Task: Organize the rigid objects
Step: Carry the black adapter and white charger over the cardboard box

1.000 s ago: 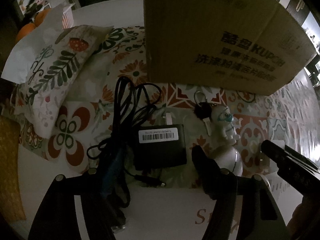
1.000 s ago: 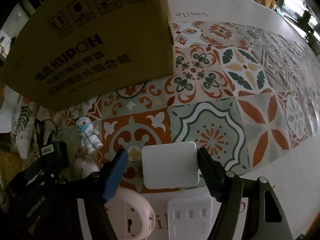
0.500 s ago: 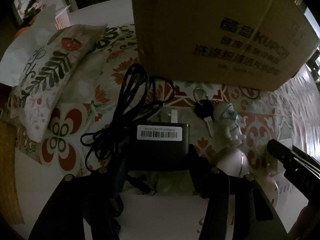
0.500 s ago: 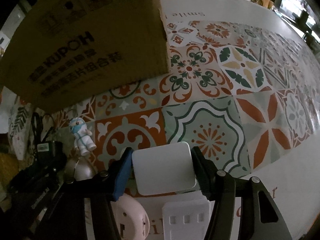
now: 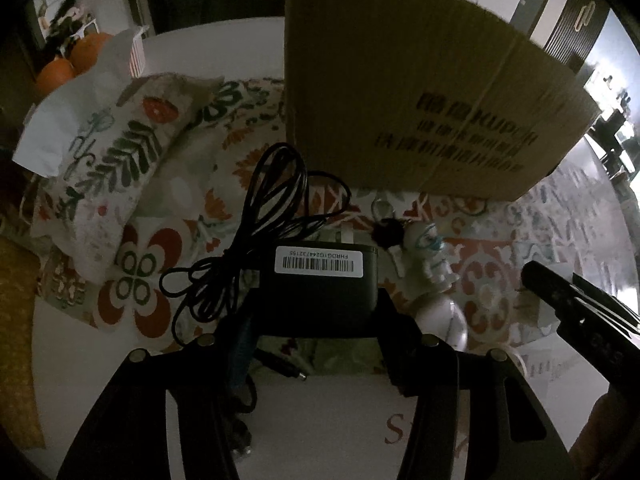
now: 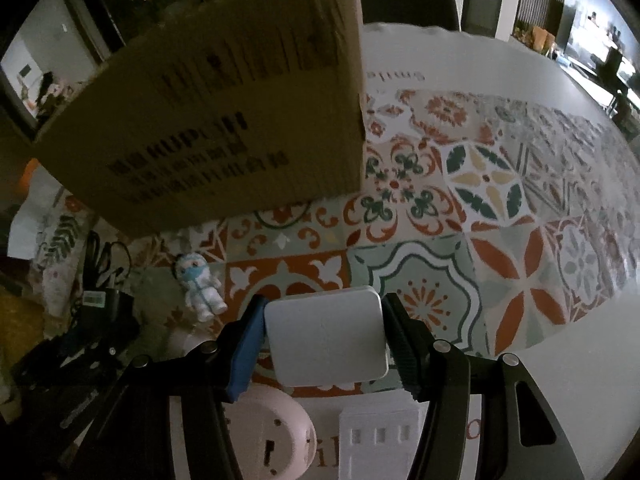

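My left gripper [image 5: 316, 320] is shut on a black power adapter [image 5: 320, 280] with a barcode label; its black cable [image 5: 256, 240] trails to the left. My right gripper [image 6: 324, 340] is shut on a white square box [image 6: 326, 338], held just above the patterned cloth. A small white astronaut figure [image 6: 198, 288] lies between the two grippers; it also shows in the left wrist view [image 5: 428, 256]. A large cardboard box [image 5: 420, 100] stands behind, also seen in the right wrist view [image 6: 224, 120].
A pink round plug [image 6: 268, 436] and a white ribbed block [image 6: 380, 440] lie below my right gripper. A leaf-print cushion [image 5: 112, 160] and oranges [image 5: 72, 60] sit far left. The patterned tablecloth [image 6: 500, 200] stretches to the right.
My left gripper moved forward and closed on the black adapter. My right gripper closed on the white box. Both views have shifted a little.
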Available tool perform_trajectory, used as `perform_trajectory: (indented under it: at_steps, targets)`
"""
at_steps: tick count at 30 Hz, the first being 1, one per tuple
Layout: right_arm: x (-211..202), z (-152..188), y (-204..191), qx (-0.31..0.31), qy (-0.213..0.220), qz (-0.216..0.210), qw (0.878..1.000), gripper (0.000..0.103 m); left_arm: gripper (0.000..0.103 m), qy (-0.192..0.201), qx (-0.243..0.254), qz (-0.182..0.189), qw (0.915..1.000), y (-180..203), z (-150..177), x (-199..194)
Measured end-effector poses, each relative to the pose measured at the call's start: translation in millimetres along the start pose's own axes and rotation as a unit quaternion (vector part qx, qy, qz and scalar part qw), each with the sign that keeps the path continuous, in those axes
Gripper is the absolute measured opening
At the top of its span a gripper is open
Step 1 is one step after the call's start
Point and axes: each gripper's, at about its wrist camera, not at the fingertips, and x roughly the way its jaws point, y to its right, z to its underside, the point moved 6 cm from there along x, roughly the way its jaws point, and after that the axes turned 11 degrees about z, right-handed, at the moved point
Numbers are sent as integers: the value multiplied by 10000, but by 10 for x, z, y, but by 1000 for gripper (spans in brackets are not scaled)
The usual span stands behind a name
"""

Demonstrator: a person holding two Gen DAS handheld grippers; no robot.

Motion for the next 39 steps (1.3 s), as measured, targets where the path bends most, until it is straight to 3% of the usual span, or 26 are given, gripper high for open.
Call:
perform_trajectory:
  at_steps: [22, 39]
  targets:
    - [-705, -379, -48, -49, 924, -410, 9949, 59, 53, 795, 350, 189, 9960, 327, -346, -781]
    - [-1151, -802, 17, 111, 1414, -755, 9870, 59, 53, 1227, 814, 149, 9890, 610, -827, -1333]
